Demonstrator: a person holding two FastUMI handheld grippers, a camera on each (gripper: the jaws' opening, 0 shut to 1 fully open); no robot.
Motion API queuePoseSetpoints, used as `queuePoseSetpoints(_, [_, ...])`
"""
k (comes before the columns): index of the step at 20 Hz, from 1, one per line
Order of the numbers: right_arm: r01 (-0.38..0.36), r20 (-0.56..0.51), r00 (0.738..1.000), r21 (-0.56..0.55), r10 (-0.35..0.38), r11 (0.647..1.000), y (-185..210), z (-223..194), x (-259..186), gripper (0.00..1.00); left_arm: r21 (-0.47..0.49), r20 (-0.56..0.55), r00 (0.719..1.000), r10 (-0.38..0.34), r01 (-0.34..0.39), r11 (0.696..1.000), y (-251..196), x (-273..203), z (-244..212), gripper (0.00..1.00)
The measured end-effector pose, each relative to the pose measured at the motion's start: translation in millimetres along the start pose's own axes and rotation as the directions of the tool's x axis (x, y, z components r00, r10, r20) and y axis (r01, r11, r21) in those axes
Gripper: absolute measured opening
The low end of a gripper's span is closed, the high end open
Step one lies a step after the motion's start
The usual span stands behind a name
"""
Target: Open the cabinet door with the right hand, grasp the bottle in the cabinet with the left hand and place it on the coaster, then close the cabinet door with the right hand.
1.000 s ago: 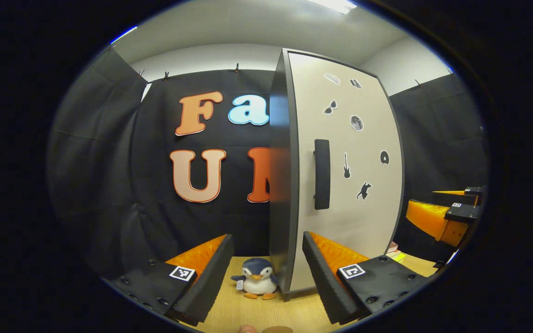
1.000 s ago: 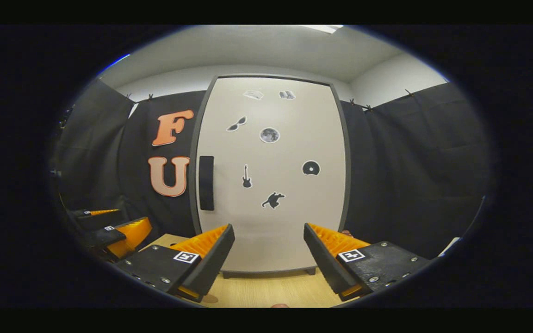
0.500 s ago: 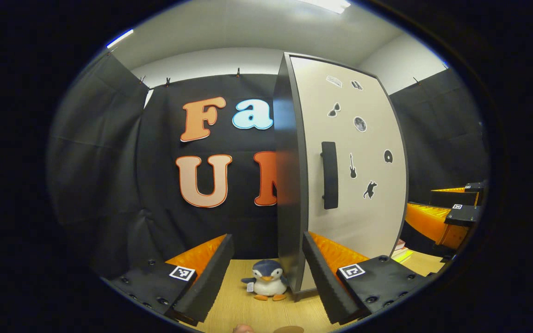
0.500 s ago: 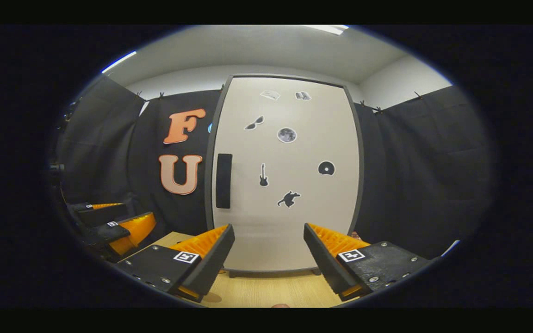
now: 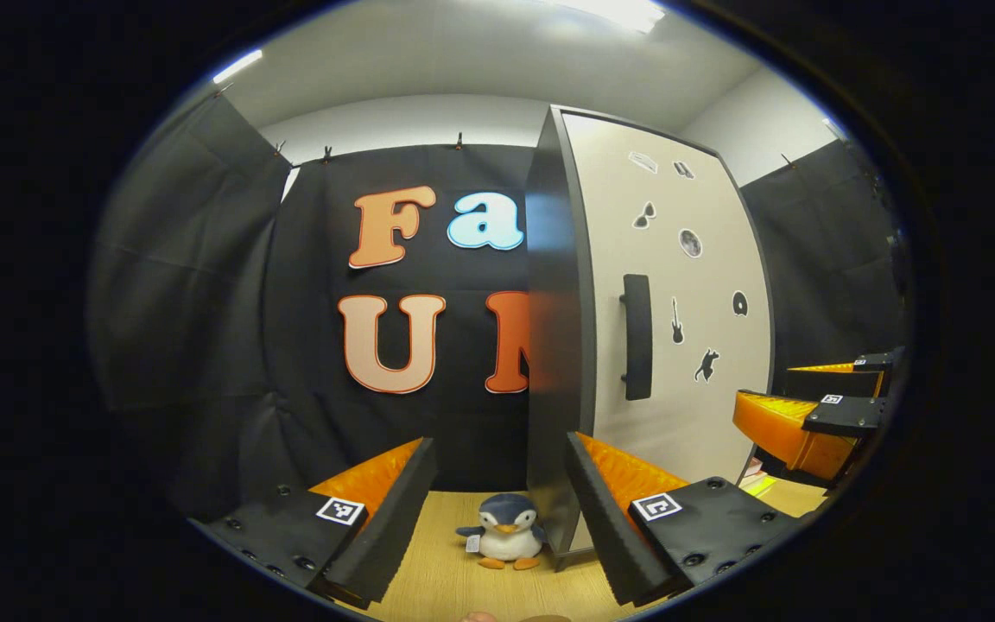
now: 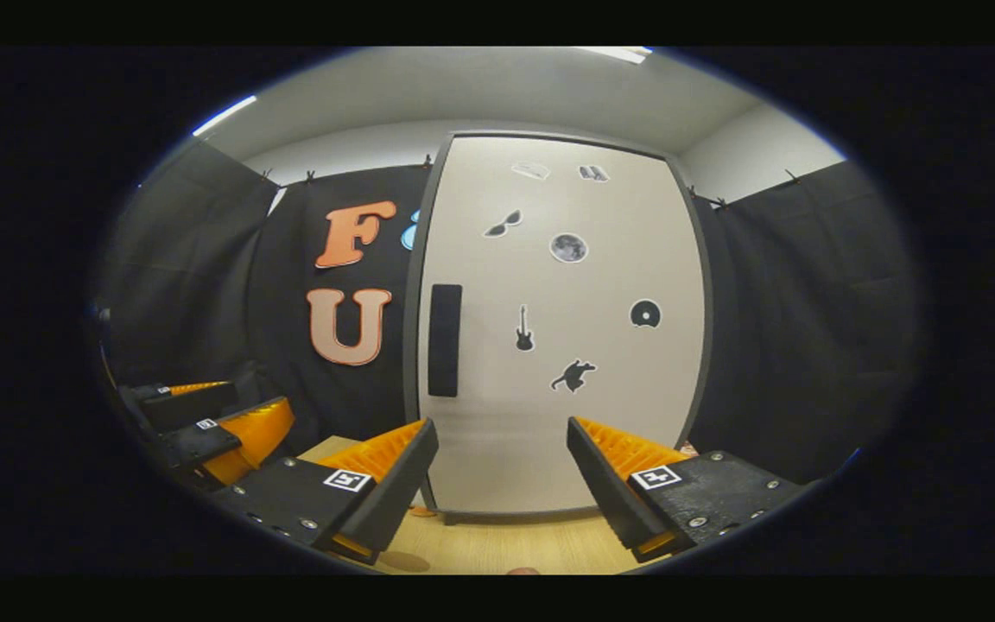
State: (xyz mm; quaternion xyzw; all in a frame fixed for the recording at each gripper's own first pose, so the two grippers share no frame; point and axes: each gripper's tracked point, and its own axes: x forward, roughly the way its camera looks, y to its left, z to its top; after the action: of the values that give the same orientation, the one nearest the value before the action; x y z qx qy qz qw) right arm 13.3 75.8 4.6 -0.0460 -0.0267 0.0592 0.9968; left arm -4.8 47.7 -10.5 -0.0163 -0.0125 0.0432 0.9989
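Two grippers are raised before the cabinet (image 6: 558,328), each with jaws spread wide and holding nothing. In the right gripper view, the right gripper (image 6: 502,466) faces the door (image 6: 567,406), which is shut; the handle (image 6: 444,339) stands upright near the door's left edge (stickers cover the panel). In the left gripper view, the left gripper (image 5: 502,488) points past the cabinet's left side, with a toy penguin (image 5: 502,542) on the table (image 5: 437,579) between its fingers. The bottle cannot be seen behind the shut door.
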Motion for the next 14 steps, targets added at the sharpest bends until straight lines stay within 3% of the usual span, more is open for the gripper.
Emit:
queuePoseSetpoints(2, [-0.019, 0.015, 1.0, 0.009, 0.019, 1.0, 11.5, 4.8, 15.3, 0.96, 0.014, -0.015, 1.0, 0.004, -0.004, 1.0, 5.6, 2.3, -6.0, 0.97])
queuePoseSetpoints(4, [-0.04, 0.024, 0.999, 0.008, 0.04, 0.999, 24.1, 8.3, 32.4, 0.9, 0.014, -0.03, 1.0, 0.003, -0.003, 1.0, 11.1, 5.9, -10.0, 0.97])
queuePoseSetpoints(6, [-0.058, 0.043, 0.997, -0.005, 0.058, 0.998, 34.2, 14.9, 49.1, 0.93, 0.023, -0.04, 0.999, 0.017, -0.016, 1.0, 20.4, 10.8, -12.9, 0.97])
queuePoseSetpoints(14, [-0.025, 0.052, 0.998, 0.018, 0.024, 1.0, 42.2, 28.9, 112.4, 0.92, 0.019, -0.04, 0.999, 0.024, -0.024, 1.0, 38.2, 29.8, -19.7, 0.97])
